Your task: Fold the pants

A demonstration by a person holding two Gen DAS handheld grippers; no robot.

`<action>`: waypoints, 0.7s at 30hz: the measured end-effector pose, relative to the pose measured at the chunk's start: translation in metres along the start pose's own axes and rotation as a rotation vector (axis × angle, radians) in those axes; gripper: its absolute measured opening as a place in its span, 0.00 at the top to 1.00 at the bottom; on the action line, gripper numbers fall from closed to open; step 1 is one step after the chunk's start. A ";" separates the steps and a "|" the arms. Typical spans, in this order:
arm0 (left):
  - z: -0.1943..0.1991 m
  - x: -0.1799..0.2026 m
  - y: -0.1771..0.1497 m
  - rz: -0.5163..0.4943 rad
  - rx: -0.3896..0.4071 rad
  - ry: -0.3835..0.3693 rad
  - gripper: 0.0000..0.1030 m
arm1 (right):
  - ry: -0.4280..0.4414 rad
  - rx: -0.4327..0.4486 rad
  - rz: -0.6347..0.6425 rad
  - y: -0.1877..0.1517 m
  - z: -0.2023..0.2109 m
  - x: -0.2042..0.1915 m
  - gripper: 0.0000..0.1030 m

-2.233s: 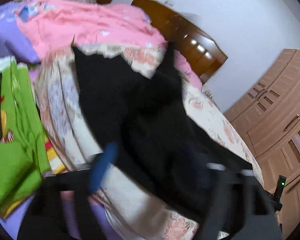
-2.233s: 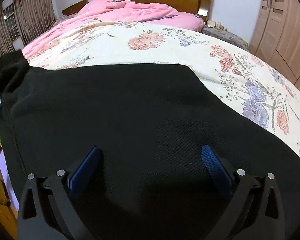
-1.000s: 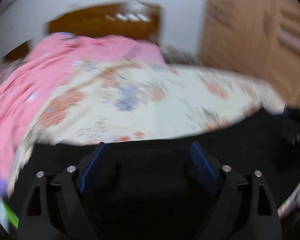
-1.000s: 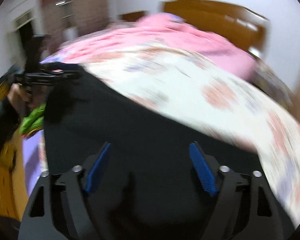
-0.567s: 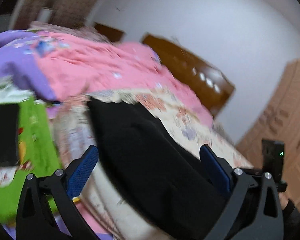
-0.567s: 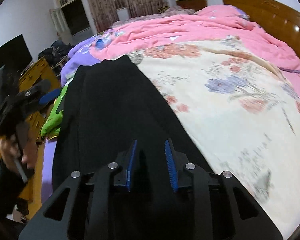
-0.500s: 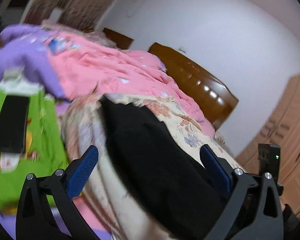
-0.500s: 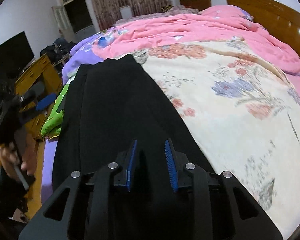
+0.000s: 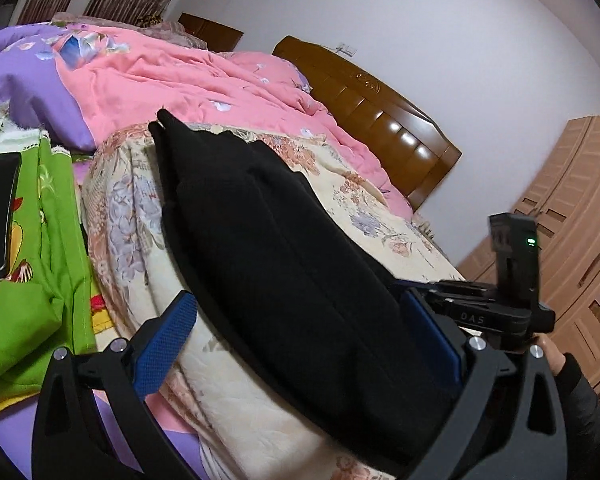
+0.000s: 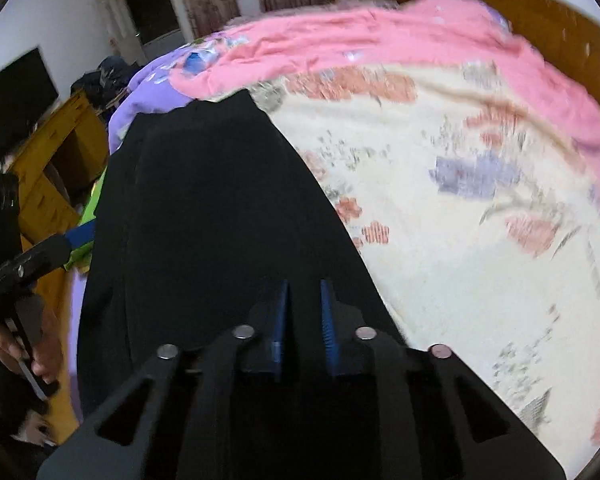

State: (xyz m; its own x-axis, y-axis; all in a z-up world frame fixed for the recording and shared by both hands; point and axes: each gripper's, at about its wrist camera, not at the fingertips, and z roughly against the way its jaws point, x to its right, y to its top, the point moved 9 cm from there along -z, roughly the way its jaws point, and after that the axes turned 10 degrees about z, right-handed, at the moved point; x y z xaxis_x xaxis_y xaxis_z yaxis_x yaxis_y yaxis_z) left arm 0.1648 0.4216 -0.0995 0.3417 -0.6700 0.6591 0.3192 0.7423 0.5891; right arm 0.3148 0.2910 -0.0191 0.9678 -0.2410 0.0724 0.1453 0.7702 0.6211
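Blue-padded and black-framed, the right gripper (image 10: pixel 303 316) has just been closing, its jaws pinched onto the near end of the long black knit pants (image 10: pixel 204 216), a ridge of cloth caught between the pads. Across that end, at the bed's near edge, the left gripper (image 9: pixel 300 344) stands with its jaws spread wide, one blue pad off each side of the same garment, pressing on nothing. Stretched lengthways, the pants lie doubled along the near edge of the cream floral quilt (image 10: pixel 460 220), the far end pointing toward a rumpled pink duvet (image 9: pixel 172 80) and the brown wooden headboard (image 9: pixel 380 120). Beside the bed hangs a green printed cloth (image 9: pixel 48 248). By the look of it, the lengthwise fold is made and the crosswise fold is being set up. The next move would call for the left jaws to close on the fabric, then both hands to carry this end over toward the far one.
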 end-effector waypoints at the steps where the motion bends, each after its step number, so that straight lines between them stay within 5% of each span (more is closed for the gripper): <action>1: -0.001 -0.002 0.000 -0.004 0.002 0.005 0.02 | -0.035 0.019 0.017 0.004 0.007 0.001 0.90; 4: 0.002 -0.004 -0.002 -0.004 0.005 0.010 0.02 | -0.139 0.060 0.079 0.015 0.025 0.006 0.90; 7: 0.002 -0.007 -0.002 0.007 0.005 0.013 0.02 | -0.057 -0.069 0.049 -0.002 -0.007 0.007 0.86; 8: 0.002 -0.007 -0.002 0.008 0.002 0.015 0.02 | -0.058 -0.100 0.041 -0.009 -0.015 0.010 0.76; 15: 0.014 -0.005 0.004 -0.039 0.024 0.045 0.02 | -0.074 0.038 -0.122 -0.013 0.023 0.039 0.72; 18: 0.019 -0.011 0.003 -0.018 0.021 0.048 0.02 | 0.001 0.056 -0.100 -0.011 0.030 0.027 0.72; 21: 0.019 -0.013 -0.002 -0.002 0.012 0.048 0.02 | 0.165 0.022 -0.089 -0.015 0.013 0.004 0.72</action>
State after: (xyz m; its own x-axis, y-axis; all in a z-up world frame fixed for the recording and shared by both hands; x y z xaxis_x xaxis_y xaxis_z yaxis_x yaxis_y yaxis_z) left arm 0.1433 0.4289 -0.1005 0.3826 -0.6713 0.6349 0.3097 0.7406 0.5964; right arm 0.3135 0.2706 -0.0177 0.9722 -0.2057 -0.1117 0.2289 0.7365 0.6366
